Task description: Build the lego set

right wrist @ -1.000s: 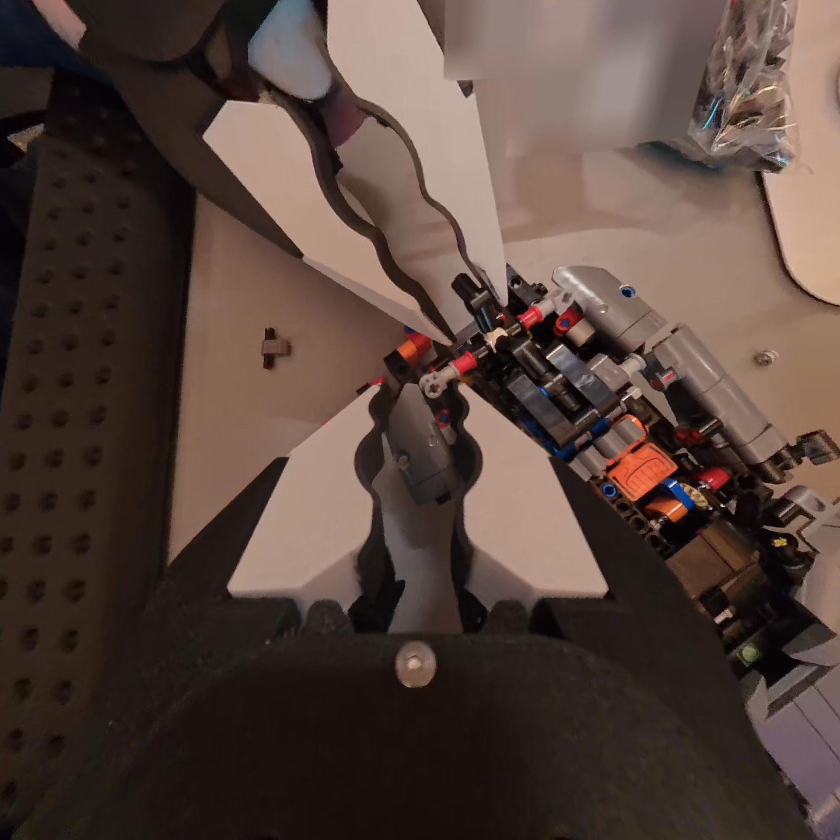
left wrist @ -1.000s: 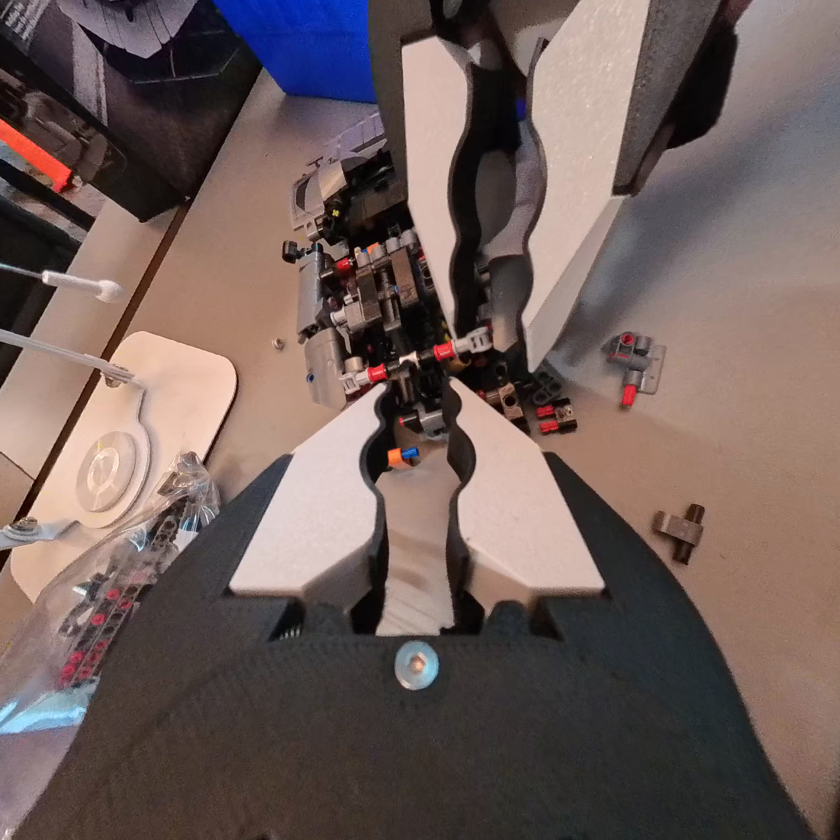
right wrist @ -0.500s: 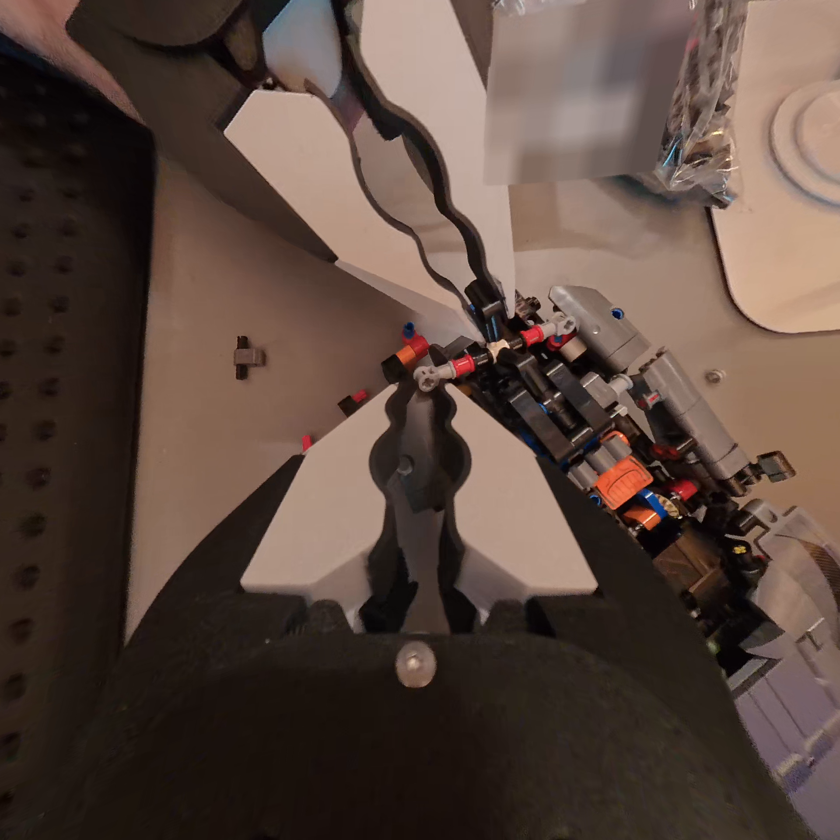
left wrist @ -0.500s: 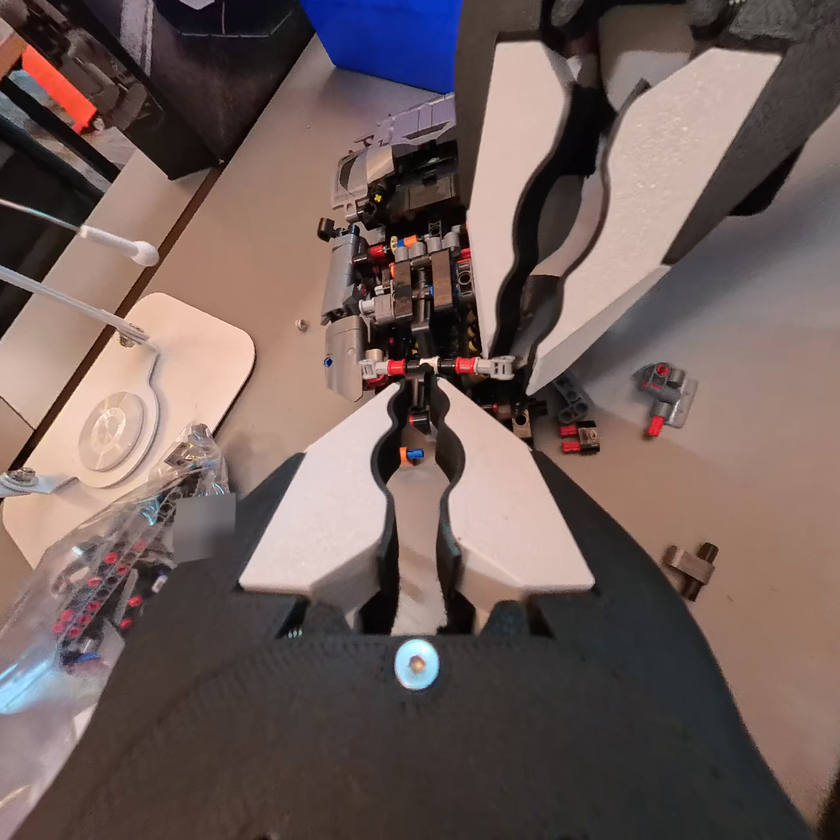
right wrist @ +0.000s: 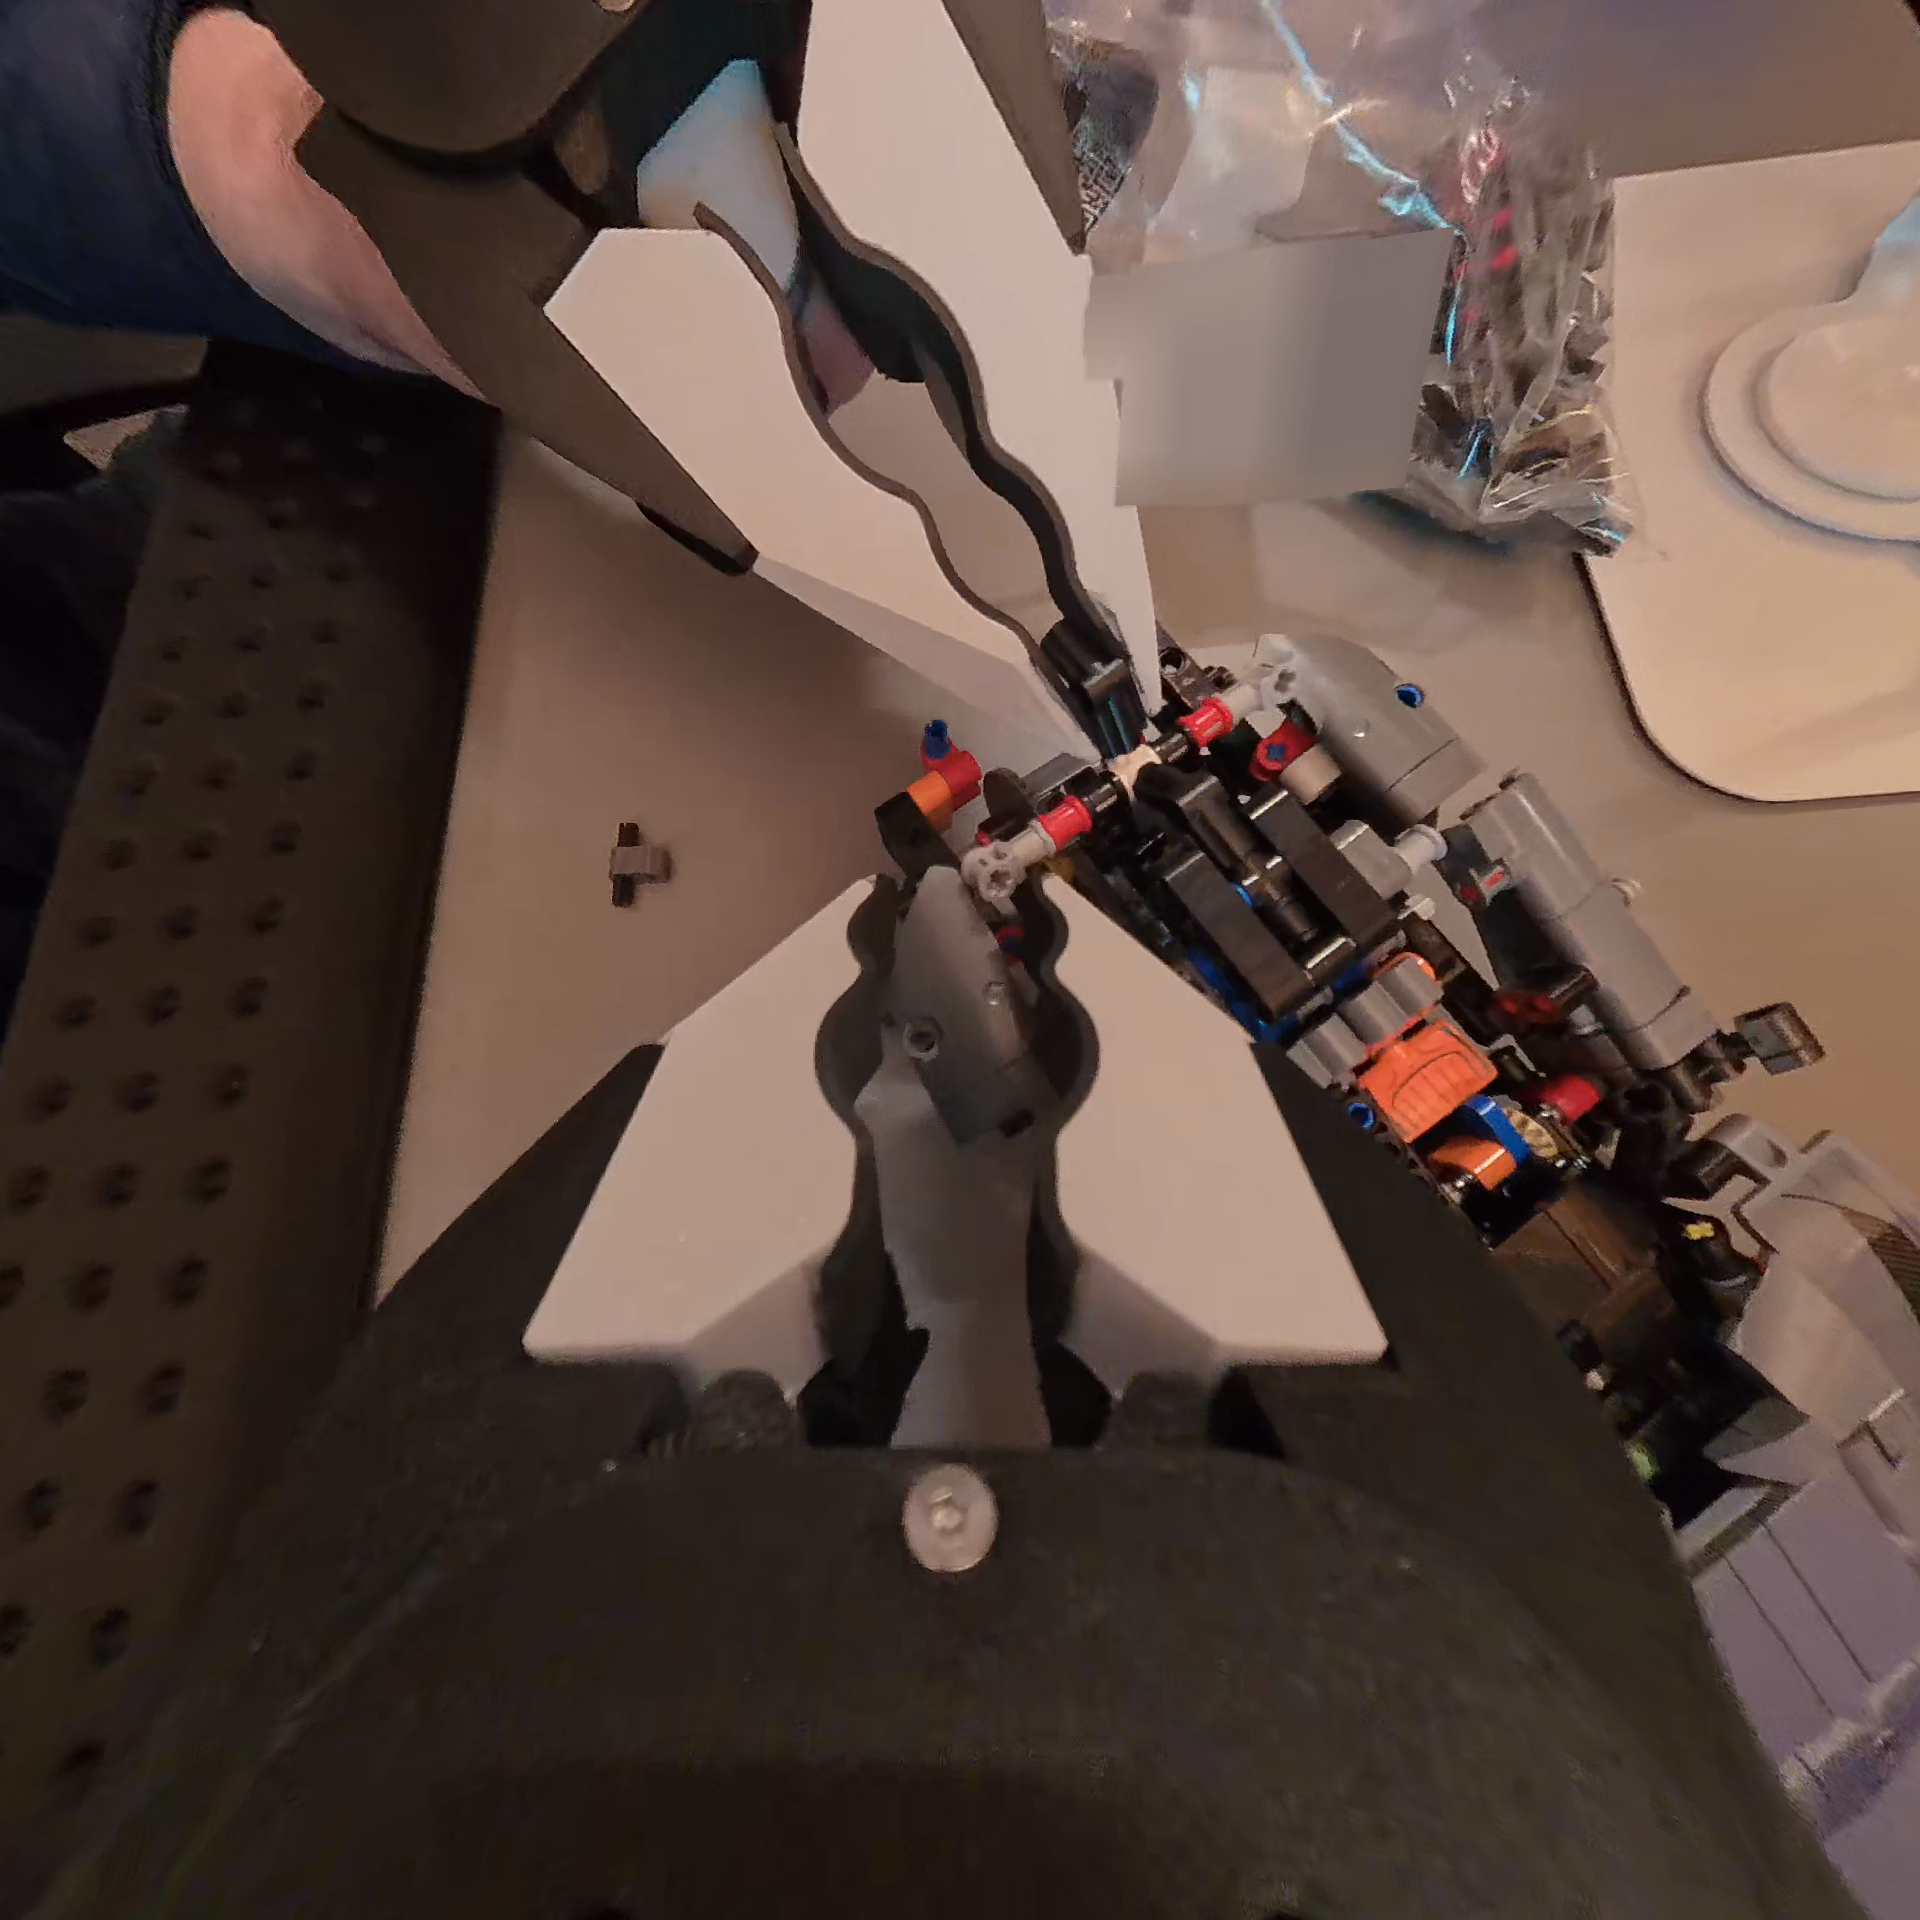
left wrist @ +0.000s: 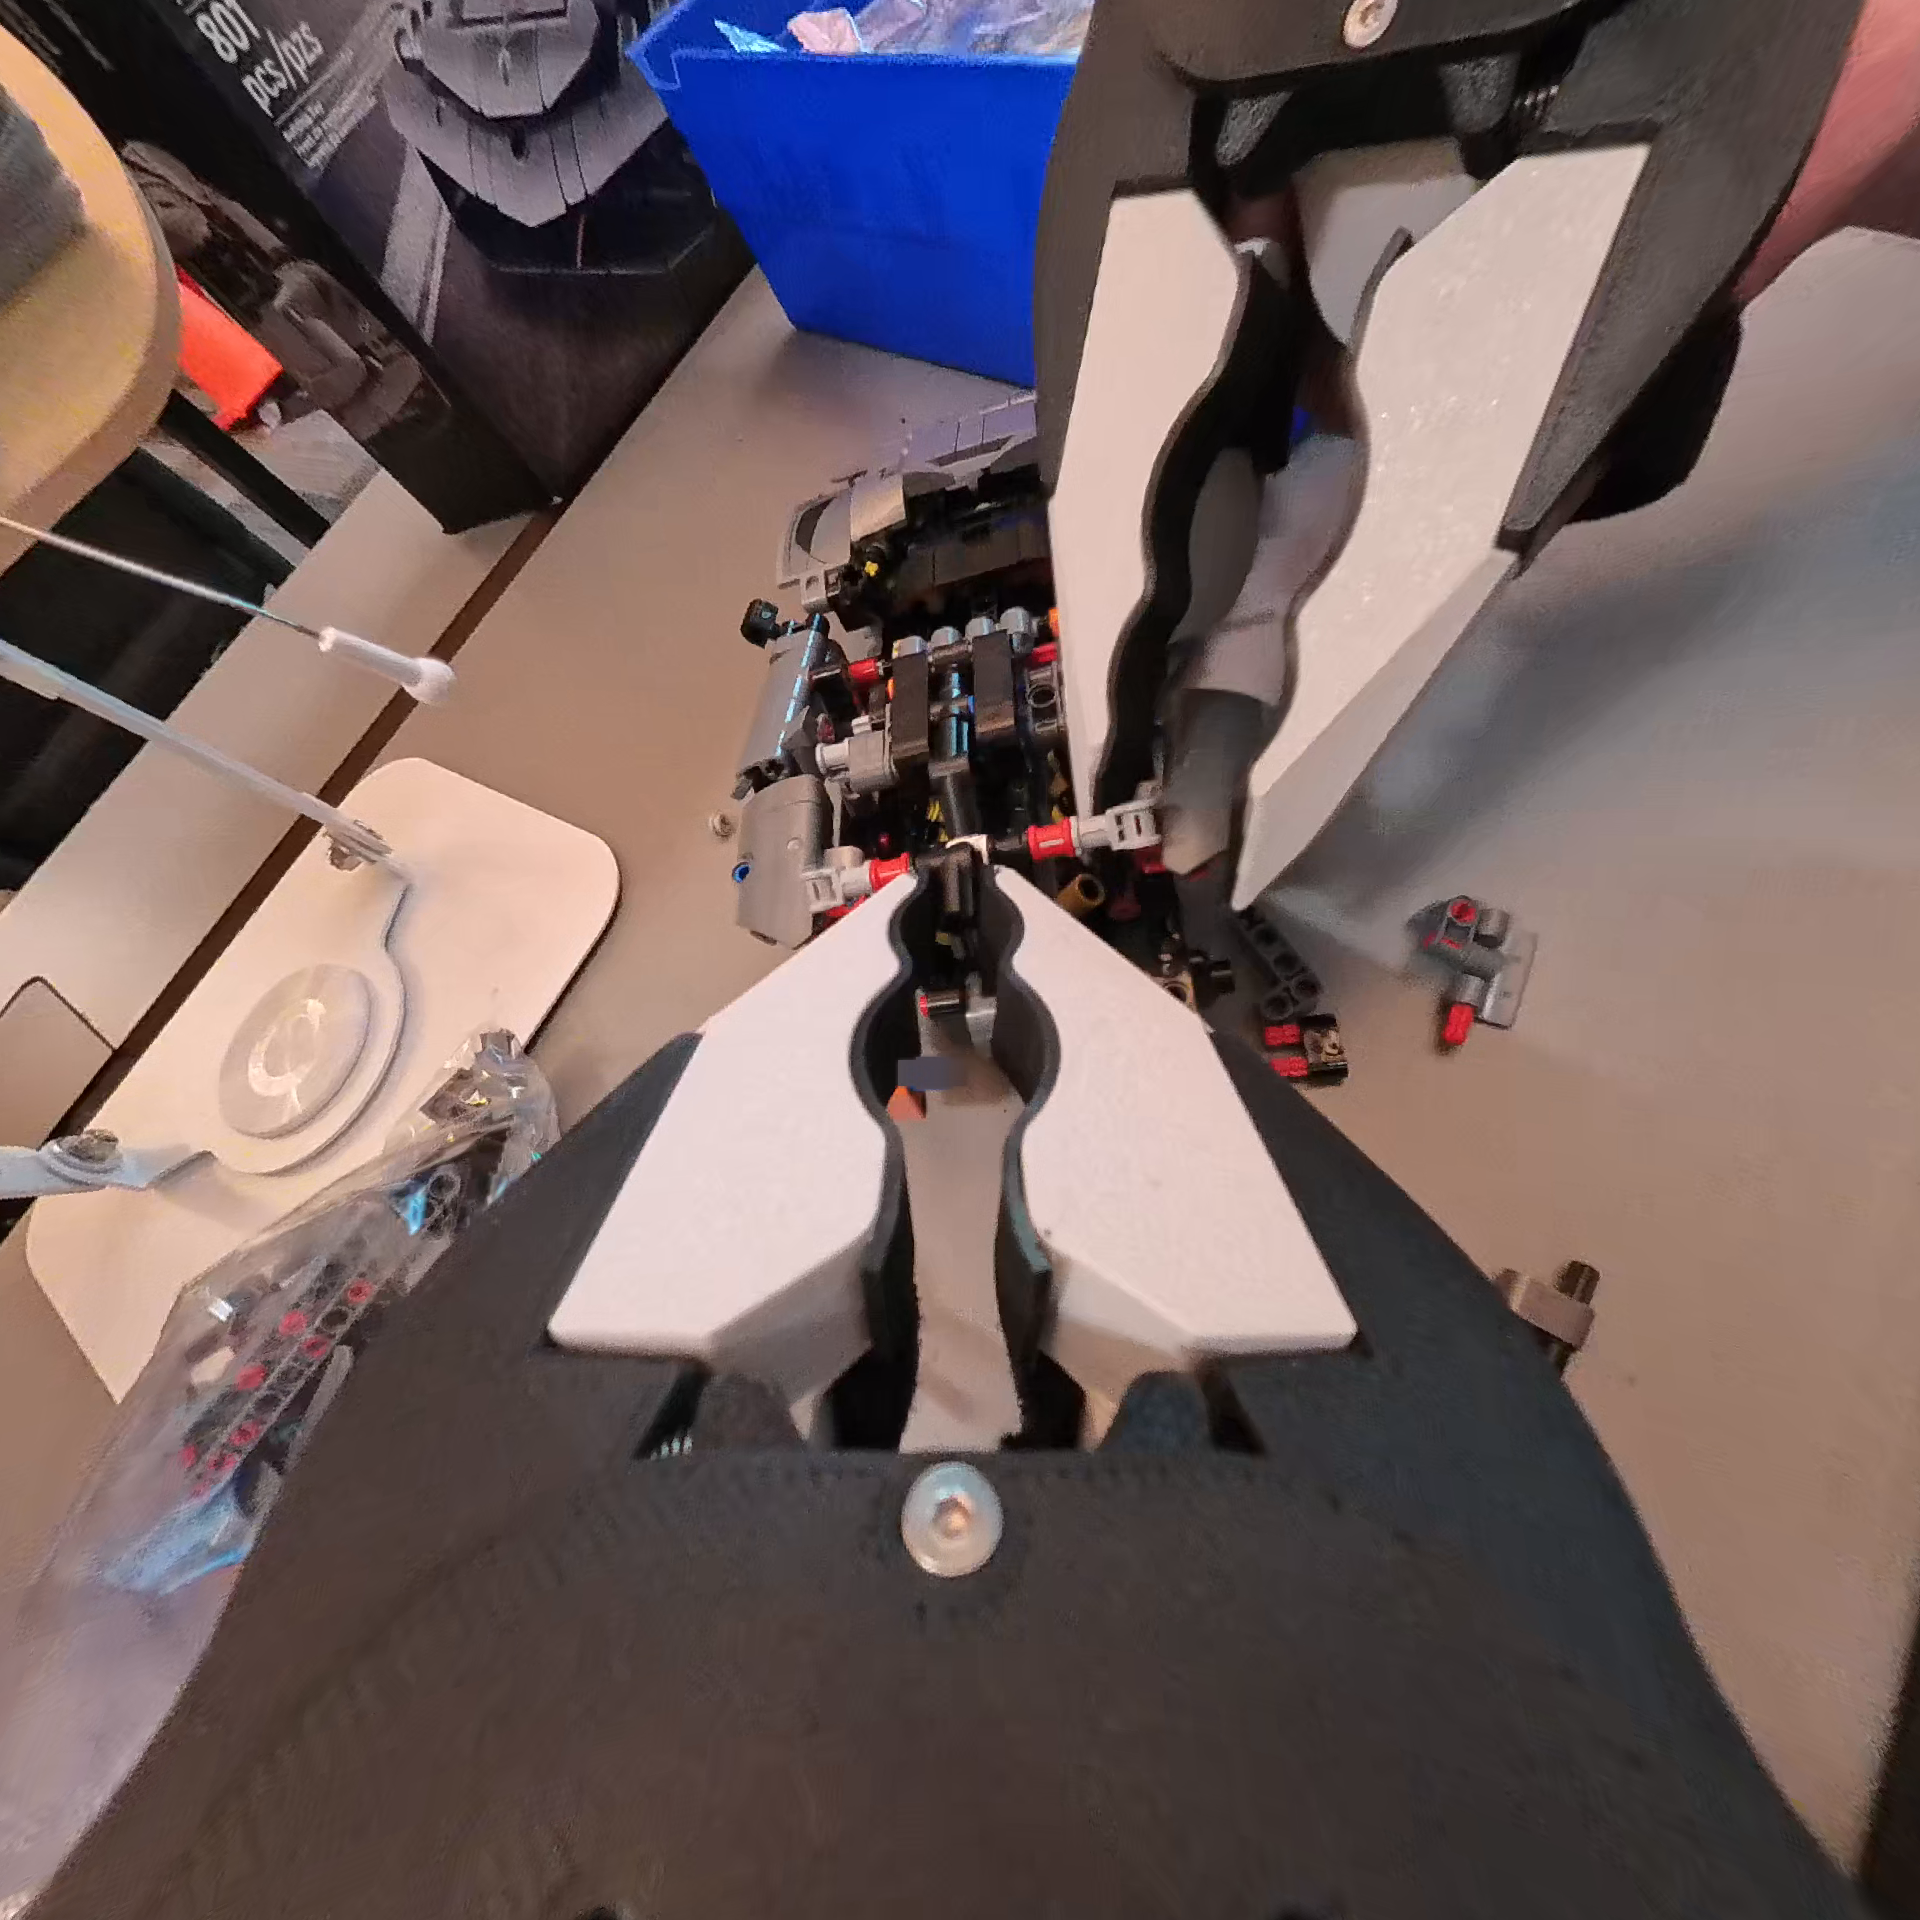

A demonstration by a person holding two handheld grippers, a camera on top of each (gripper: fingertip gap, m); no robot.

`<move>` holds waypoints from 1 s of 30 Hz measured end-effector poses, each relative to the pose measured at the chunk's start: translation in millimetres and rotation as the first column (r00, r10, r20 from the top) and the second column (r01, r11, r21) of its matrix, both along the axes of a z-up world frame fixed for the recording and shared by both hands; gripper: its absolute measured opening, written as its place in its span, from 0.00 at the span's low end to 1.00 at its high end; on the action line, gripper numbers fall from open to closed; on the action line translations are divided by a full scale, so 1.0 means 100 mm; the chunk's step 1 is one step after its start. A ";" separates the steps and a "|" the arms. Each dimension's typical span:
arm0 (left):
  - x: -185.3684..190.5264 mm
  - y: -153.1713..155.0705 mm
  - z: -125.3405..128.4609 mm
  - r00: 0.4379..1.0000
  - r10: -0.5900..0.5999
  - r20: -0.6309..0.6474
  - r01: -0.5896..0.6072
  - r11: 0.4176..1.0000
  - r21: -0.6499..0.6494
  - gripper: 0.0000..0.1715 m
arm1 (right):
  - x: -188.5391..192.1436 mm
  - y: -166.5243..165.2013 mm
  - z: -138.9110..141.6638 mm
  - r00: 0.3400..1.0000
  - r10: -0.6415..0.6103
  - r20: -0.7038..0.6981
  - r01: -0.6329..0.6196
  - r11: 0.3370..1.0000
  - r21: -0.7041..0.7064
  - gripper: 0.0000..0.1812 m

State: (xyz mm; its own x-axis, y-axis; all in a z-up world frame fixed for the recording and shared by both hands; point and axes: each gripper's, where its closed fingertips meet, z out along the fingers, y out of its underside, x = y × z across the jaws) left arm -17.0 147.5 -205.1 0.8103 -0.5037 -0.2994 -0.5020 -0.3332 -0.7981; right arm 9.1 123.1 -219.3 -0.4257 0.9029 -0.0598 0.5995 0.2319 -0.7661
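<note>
Left gripper [left wrist: 956, 894] clamped on a black stub of the lego model [left wrist: 935, 717], which lies on the grey table [left wrist: 1662, 1039]. Right gripper [right wrist: 961, 894], facing it, clamped on a dark grey piece [right wrist: 977, 1029] at the model's axle [right wrist: 1049, 826].

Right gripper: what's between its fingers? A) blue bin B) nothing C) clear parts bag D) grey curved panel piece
D: the right gripper is shut on a grey panel piece, its tip up against the model.
</note>
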 end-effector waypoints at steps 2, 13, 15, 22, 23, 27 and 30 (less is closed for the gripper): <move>0.00 0.00 -0.01 1.000 -0.002 -0.006 0.002 1.000 -0.002 0.03 | 0.02 0.02 0.01 1.000 -0.001 -0.001 0.001 0.999 0.042 0.13; 0.04 -0.01 -0.02 0.999 -0.033 -0.028 0.033 0.999 -0.001 0.02 | 0.07 0.33 0.34 0.984 -0.109 -0.140 0.117 0.992 0.048 0.15; 0.06 -0.01 -0.03 0.999 -0.040 -0.033 0.040 0.999 -0.003 0.03 | 0.03 0.40 0.23 0.983 -0.143 -0.119 0.158 0.979 0.129 0.20; 0.16 -0.04 -0.10 0.992 -0.088 -0.091 0.087 0.996 -0.006 0.03 | -0.14 0.49 -0.16 0.978 -0.205 -0.025 0.204 0.938 0.280 0.28; 0.16 -0.04 -0.11 0.990 -0.088 -0.108 0.088 0.996 -0.006 0.03 | -0.14 0.49 -0.17 0.979 -0.205 -0.023 0.203 0.935 0.291 0.28; 0.15 -0.03 -0.05 0.988 -0.072 -0.140 0.076 0.997 0.019 0.02 | -0.16 0.49 -0.17 0.975 -0.223 -0.020 0.218 0.929 0.300 0.27; 0.14 -0.01 0.02 0.986 -0.057 -0.154 0.064 0.997 0.042 0.02 | -0.18 0.48 -0.18 0.974 -0.224 -0.025 0.220 0.922 0.317 0.27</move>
